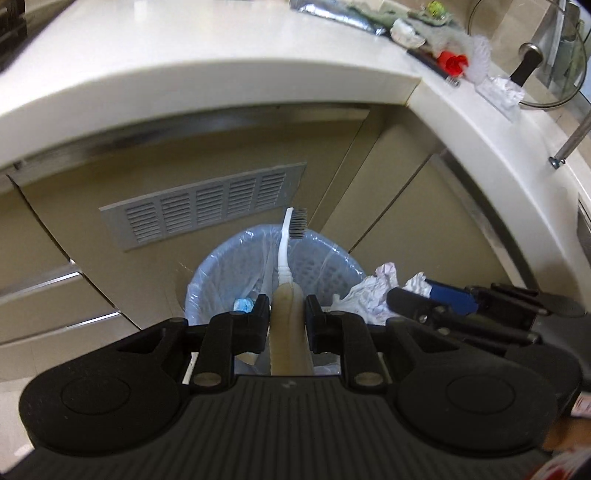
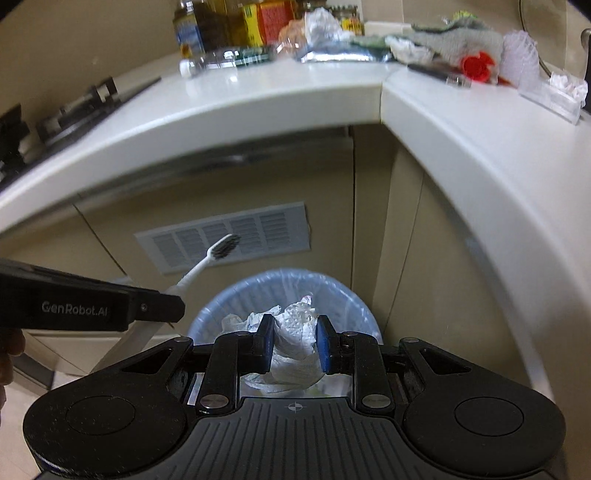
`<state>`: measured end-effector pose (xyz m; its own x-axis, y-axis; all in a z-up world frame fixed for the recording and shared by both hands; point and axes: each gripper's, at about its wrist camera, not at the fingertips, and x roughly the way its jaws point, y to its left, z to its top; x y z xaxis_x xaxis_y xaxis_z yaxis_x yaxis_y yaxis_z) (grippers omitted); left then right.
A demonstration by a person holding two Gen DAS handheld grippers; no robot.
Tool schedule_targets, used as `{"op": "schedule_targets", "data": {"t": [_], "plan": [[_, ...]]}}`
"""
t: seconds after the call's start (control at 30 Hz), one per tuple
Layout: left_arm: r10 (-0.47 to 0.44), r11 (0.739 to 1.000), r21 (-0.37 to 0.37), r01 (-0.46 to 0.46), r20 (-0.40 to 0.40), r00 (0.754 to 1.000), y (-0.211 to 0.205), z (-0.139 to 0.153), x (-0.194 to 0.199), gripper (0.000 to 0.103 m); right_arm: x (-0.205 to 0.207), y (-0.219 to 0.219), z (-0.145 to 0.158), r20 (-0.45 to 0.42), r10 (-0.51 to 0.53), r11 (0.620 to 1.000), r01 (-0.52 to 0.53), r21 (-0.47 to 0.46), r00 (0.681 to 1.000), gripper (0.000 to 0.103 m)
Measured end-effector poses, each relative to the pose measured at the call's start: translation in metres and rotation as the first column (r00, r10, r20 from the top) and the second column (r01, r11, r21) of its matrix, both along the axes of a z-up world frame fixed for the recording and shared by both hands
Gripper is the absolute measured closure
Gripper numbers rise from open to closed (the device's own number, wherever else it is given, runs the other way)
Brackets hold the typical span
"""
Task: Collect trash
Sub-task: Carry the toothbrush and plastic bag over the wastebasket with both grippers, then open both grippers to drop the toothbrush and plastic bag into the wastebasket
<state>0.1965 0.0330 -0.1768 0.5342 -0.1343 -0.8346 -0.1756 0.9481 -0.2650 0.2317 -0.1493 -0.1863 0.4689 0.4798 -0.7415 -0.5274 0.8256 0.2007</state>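
Observation:
My left gripper (image 1: 286,306) is shut on a used toothbrush (image 1: 285,254) with a white neck, a tan handle and dark bristles; it points out over a blue mesh trash basket (image 1: 221,273) lined with a clear bag. My right gripper (image 2: 294,338) is shut on a crumpled white tissue (image 2: 291,325) just above the same basket (image 2: 218,310). In the left wrist view the right gripper (image 1: 406,295) and its tissue (image 1: 365,295) hang at the basket's right rim. The right wrist view shows the left gripper (image 2: 173,306) and the toothbrush (image 2: 218,251) at the left.
The basket stands on the floor in a corner of beige cabinets with a grey vent grille (image 1: 203,206). Above, the white counter (image 1: 221,59) carries a foil wrapper (image 2: 343,53), a red cap (image 2: 476,64), crumpled paper (image 1: 504,90), bottles and jars (image 2: 229,22), and a stove (image 2: 66,114) at left.

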Motion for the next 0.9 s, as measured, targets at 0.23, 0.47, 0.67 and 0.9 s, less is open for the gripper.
{"op": "schedule_targets", "data": {"t": [0.23, 0.47, 0.67, 0.9], "plan": [[-0.004, 0.999, -0.038, 0.001, -0.061, 0.998, 0.003, -0.037, 0.019, 0.085, 0.011, 0.003, -0.038, -0.041, -0.062, 0.997, 0.061, -0.041, 0.997, 0.079], [0.024, 0.992, -0.121, -0.038, -0.115, 0.993, 0.012, -0.073, 0.040, 0.085, 0.021, 0.001, -0.060, -0.069, -0.111, 0.992, 0.106, -0.062, 0.991, 0.079], [0.007, 0.993, -0.117, -0.023, -0.141, 0.990, 0.014, -0.082, 0.042, 0.079, 0.025, 0.001, -0.067, -0.090, -0.127, 0.991, 0.122, -0.063, 0.988, 0.079], [-0.041, 0.999, -0.030, 0.037, -0.145, 0.989, 0.017, -0.080, 0.032, 0.079, 0.026, 0.009, -0.074, -0.124, -0.124, 0.992, 0.119, -0.052, 0.984, 0.079]]}}
